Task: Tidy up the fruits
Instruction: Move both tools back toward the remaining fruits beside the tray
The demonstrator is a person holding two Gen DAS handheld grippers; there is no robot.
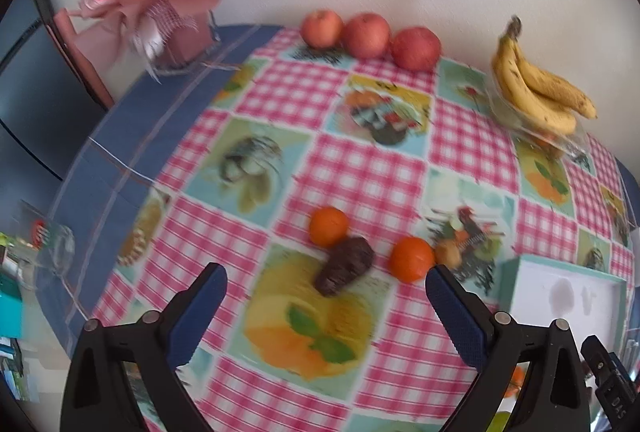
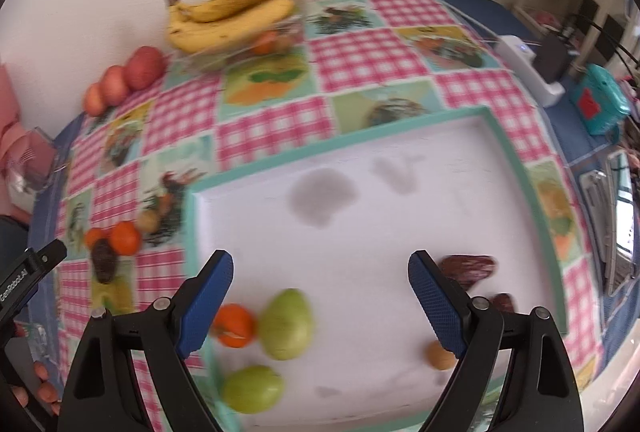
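The left gripper (image 1: pixel 326 286) hangs over the checked cloth (image 1: pixel 360 167) with its jaws spread wide and nothing between them. Just ahead of it, at 12 o'clock, lies a dark avocado (image 1: pixel 345 264) touching an orange (image 1: pixel 329 226) at its far end; a second orange (image 1: pixel 412 258) sits near, at about 1 o'clock, beside a small brown fruit (image 1: pixel 447 252) (too blurred to name). Three apples (image 1: pixel 366 35) line the wall at 12 o'clock, and bananas (image 1: pixel 538 87) rest on a clear bowl (image 1: pixel 560 143) at 2 o'clock.

The right gripper (image 2: pixel 320 282) is likewise wide open and empty, above the white tray (image 2: pixel 400 135). Inside the tray, an orange (image 2: pixel 235 326) touches a pear (image 2: pixel 286 324) at 7 o'clock, another pear (image 2: pixel 252 388) is nearer still, two dark fruits (image 2: pixel 468 268) lie at 3 o'clock, and a small brown one (image 2: pixel 440 355) at 4 o'clock.
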